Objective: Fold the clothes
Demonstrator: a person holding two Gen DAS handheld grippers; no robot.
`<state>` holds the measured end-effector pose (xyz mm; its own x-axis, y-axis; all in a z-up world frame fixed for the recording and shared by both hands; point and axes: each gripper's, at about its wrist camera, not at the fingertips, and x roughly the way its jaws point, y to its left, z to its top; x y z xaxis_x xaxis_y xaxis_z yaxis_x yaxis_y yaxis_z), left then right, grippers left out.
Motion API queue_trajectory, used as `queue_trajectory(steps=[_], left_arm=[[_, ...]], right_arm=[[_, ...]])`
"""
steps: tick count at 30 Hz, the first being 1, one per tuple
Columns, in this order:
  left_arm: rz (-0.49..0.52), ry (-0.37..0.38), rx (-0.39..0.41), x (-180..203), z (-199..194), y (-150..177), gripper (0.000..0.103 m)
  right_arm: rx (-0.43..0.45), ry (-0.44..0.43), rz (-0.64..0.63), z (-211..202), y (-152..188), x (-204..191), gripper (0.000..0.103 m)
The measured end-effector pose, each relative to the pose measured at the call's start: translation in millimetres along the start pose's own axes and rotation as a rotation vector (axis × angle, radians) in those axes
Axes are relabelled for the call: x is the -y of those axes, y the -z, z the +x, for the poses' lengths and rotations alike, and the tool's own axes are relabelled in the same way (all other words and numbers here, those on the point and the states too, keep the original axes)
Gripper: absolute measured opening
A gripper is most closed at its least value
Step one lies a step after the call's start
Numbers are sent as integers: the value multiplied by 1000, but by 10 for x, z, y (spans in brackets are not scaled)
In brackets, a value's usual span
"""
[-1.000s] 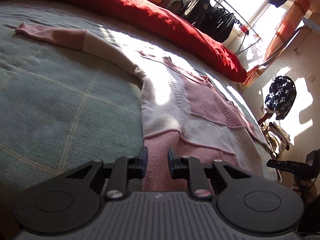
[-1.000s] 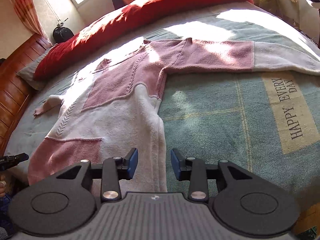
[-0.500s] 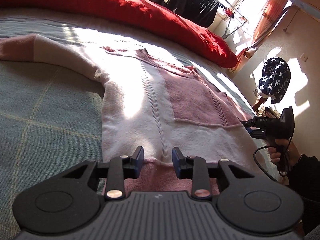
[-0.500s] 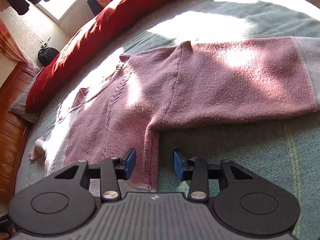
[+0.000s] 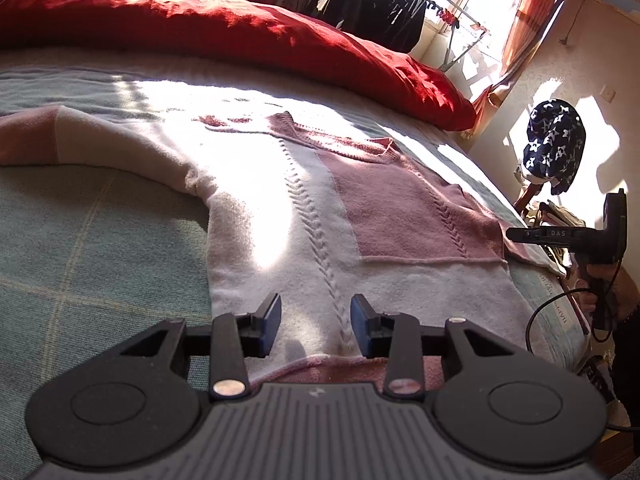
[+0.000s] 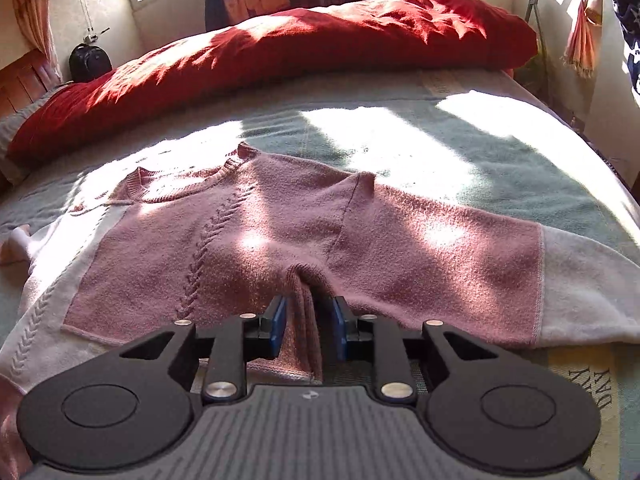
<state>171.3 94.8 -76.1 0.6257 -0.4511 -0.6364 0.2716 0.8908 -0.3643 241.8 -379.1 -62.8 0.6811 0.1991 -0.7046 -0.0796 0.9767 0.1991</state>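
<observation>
The left claw (image 5: 315,326) in the left wrist view stands with its jaws apart, nothing between them; its blue pads (image 5: 270,322) hang over the lower white band of the sweater (image 5: 304,216), on either side of a cable-knit seam; whether the pads touch the knit cannot be told. The sweater lies flat on the bed (image 5: 80,248), front up, in pink and white blocks; its neckline points towards the red duvet (image 5: 240,36) at the far side; one sleeve (image 5: 80,140) extends to the left across the green blanket. At the right edge of this view the right claw (image 5: 520,235) reaches the sweater's far side seam, held in a hand (image 5: 604,284) with a cable hanging below it. A clothes rack (image 5: 380,4) with dark garments stands by the window; a star-patterned cloth (image 5: 554,140) hangs near the wall.

In the right wrist view the right claw (image 6: 307,326) is clamped on the sweater (image 6: 248,240); a raised pleat of pink knit at the armpit, where the side seam meets the sleeve, is pinched between the blue pads (image 6: 276,326). The sleeve (image 6: 460,264) runs to the right, pink then white at the cuff end, flat on the blanket (image 6: 480,148); printed lettering on the blanket shows at the lower right. The red duvet (image 6: 280,52) lies across the head of the bed.
</observation>
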Motion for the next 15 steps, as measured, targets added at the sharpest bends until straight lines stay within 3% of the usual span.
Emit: queue_trajectory(steps=[3,5,8,11,15], left_arm=[[92,15,8,192,149,-16,42],[128,21,-6,259,209,39,46],[108,1,-41,197,105,224,45],[89,-18,-76,135,2,409,47],[18,10,-66,27,-256,383,51]], right_arm=[[-13,-123,-18,-70,164,-253,50],[-68,-151,-67,13,361,-468,51],[-125,-93,-138,80,732,-628,55],[-92,-85,-124,-148,1000,-577,68],[-83,-46,-113,-428,1218,-612,72]])
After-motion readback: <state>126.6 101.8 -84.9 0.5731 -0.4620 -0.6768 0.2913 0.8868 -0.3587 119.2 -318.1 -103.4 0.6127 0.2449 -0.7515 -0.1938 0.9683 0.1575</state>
